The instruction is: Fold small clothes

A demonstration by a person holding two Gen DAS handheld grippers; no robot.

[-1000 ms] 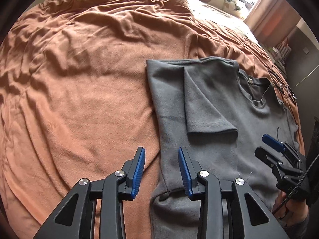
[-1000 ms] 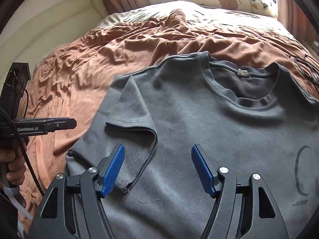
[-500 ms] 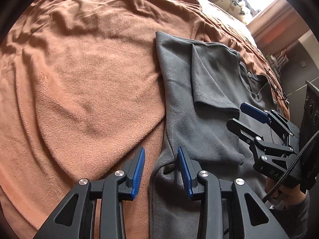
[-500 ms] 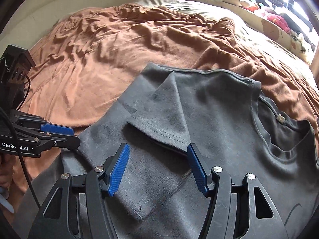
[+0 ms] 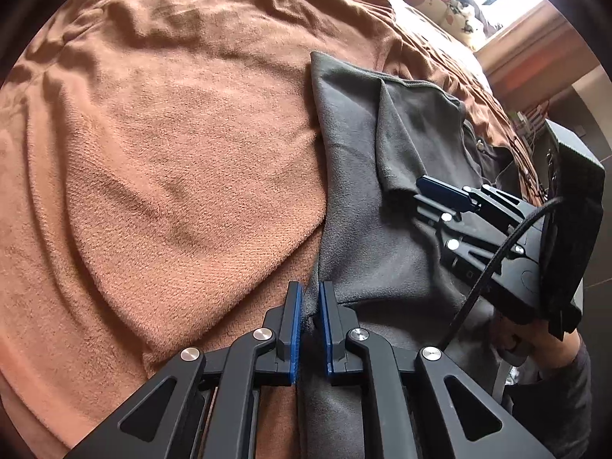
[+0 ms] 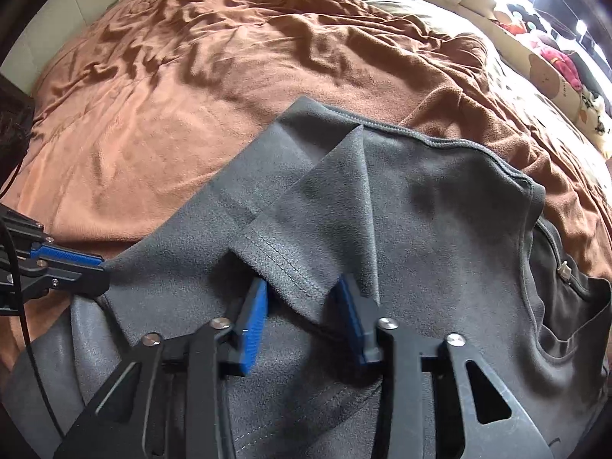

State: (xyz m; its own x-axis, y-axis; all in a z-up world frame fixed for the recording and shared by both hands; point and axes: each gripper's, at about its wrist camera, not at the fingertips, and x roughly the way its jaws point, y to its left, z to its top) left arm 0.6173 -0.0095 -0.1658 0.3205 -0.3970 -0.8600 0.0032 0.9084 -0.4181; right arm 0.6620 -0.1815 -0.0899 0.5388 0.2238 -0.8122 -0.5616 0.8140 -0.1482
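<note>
We see one dark grey short-sleeved cotton T-shirt [image 6: 440,237] spread on a bed under a rumpled rust-brown fleece blanket [image 5: 172,160]. Its long axis runs away from both cameras, with the neckline [image 6: 566,267] at the far right end in the right wrist view and the body toward us. One sleeve [image 6: 325,222] is folded in over the chest, its stitched hem pointing back at the right tool.

Our left tool [image 5: 310,306] has its two blue pads nearly together, pinching the T-shirt's side edge where it meets the blanket. Our right tool [image 6: 302,317] stands partly open, its two blue pads on either side of the folded sleeve's hem; the cloth lies between them, and we cannot tell whether they grip it.

Each tool shows in the other's view: the right one over the sleeve hem, the left one at the shirt's edge.

Several stuffed toys [image 6: 550,61] lie along the far side of the bed, by a bright window.
</note>
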